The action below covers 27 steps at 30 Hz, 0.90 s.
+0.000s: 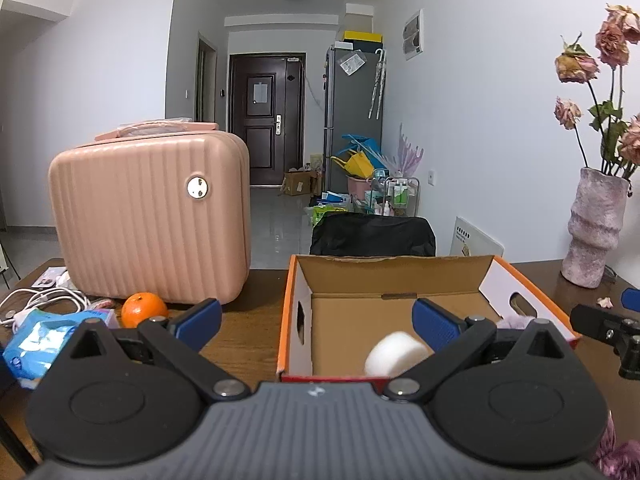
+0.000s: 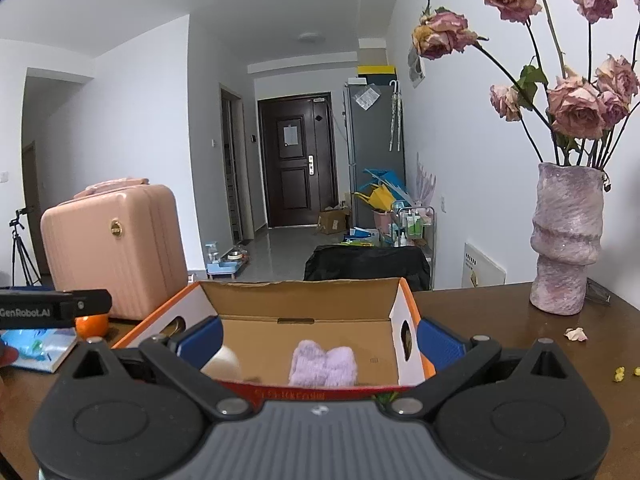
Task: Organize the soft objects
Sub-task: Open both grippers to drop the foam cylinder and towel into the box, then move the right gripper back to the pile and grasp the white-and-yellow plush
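Observation:
An open cardboard box (image 1: 294, 304) (image 2: 408, 312) with orange outer walls sits on the wooden table. Inside lie a white soft round object (image 1: 394, 354) (image 2: 222, 362) and a fluffy lilac item (image 2: 323, 364), whose edge shows as lilac fluff (image 1: 514, 322) in the left wrist view. My left gripper (image 1: 316, 322) is open at the box's near left corner, holding nothing. My right gripper (image 2: 320, 340) is open, straddling the box's near wall, also holding nothing. The right gripper shows at the right edge (image 1: 612, 326) of the left wrist view.
A pink hard case (image 1: 150, 216) (image 2: 112, 248) stands left of the box with an orange (image 1: 144, 310) (image 2: 92, 326), a blue tissue pack (image 1: 38, 340) and white cables (image 1: 40, 300) by it. A pink vase (image 1: 596, 228) (image 2: 566, 240) of dried roses stands at right. More lilac fluff (image 1: 618, 458) lies near the front.

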Motion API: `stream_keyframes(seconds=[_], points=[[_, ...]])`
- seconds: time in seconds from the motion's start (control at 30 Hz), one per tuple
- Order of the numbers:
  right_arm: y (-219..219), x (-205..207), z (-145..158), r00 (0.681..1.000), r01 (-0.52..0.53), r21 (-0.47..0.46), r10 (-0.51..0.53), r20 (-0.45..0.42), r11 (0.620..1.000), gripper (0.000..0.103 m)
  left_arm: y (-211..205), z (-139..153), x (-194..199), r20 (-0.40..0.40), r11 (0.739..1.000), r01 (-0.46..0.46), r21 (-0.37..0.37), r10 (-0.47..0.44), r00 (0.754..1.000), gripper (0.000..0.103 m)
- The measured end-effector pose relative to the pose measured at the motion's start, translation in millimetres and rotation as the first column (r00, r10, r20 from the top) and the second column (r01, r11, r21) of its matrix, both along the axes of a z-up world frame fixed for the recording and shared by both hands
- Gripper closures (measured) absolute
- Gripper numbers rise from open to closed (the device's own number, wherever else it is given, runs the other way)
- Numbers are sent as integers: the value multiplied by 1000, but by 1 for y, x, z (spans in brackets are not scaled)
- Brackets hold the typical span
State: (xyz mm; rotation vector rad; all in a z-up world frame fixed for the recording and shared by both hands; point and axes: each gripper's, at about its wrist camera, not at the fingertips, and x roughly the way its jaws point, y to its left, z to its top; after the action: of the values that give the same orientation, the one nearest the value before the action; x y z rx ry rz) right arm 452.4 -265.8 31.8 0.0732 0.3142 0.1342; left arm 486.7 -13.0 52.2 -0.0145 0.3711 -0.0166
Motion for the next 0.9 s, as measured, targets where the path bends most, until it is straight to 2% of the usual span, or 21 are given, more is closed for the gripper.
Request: stream_keyframes(seconds=[0.23, 0.9], points=[[0, -29, -8, 1000, 1, -28, -1, 9, 1000, 0, 4, -5, -31, 9, 1000, 1, 20, -1, 1000, 0], [7, -100, -21, 999, -32, -27, 32, 28, 999, 0, 19, -19, -111, -7, 1000, -9, 5, 9, 1000, 0]])
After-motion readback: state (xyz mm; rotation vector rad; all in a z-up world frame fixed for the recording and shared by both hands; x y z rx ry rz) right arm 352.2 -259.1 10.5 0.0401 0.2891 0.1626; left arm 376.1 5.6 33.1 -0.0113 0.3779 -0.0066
